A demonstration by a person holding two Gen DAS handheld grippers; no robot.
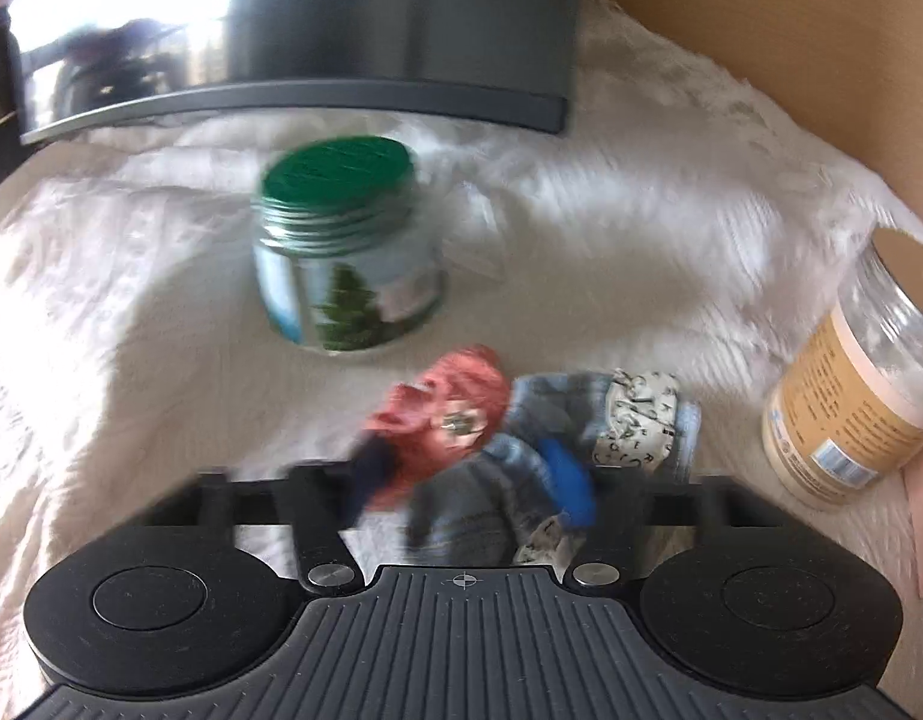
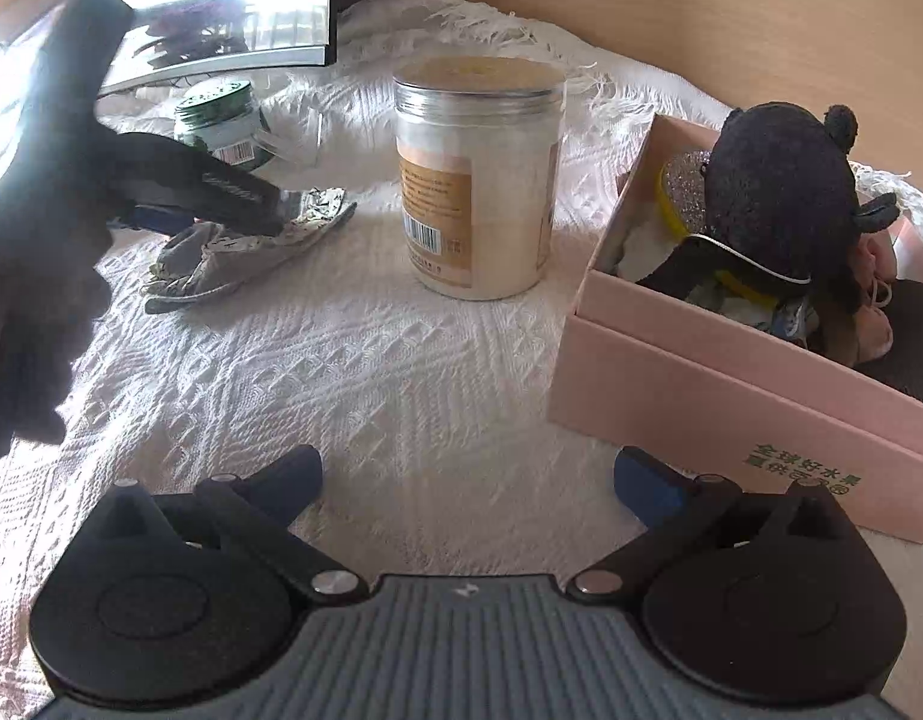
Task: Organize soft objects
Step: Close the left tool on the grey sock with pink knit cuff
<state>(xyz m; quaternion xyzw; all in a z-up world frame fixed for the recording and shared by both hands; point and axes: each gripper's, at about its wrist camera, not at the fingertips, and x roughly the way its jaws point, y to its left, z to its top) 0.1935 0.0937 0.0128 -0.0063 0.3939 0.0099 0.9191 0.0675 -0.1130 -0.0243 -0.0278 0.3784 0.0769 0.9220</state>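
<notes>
Resting on a white woven cloth (image 2: pixel 353 372) that covered the bench, the soft things lay in two places. The left tool (image 1: pixel 461 474) had its blue pads narrowed around a small fabric doll (image 1: pixel 491 444) with red hair and denim clothes; the view there was blurred, but the doll sat between the fingers and looked pinched. From the right wrist view the same tool (image 2: pixel 269 210) reached down onto the pale patterned fabric (image 2: pixel 245 252) lying flat on the cloth. Behind the doll stood a green-lidded glass jar (image 1: pixel 347 252), upright, and off to the doll's right a clear plastic canister (image 2: pixel 479 180) with a tan label, also upright and apart from the doll.

The right tool (image 2: pixel 467 486) hung wide, nothing between its blue pads, over bare cloth just beside a pink cardboard box (image 2: pixel 701 396). Inside the box sat a dark plush bear (image 2: pixel 779 192), leaning against other soft items, with a glittery yellow-rimmed disc (image 2: pixel 683 186) beside its head. A dark monitor (image 1: pixel 401 18) stood at the back.
</notes>
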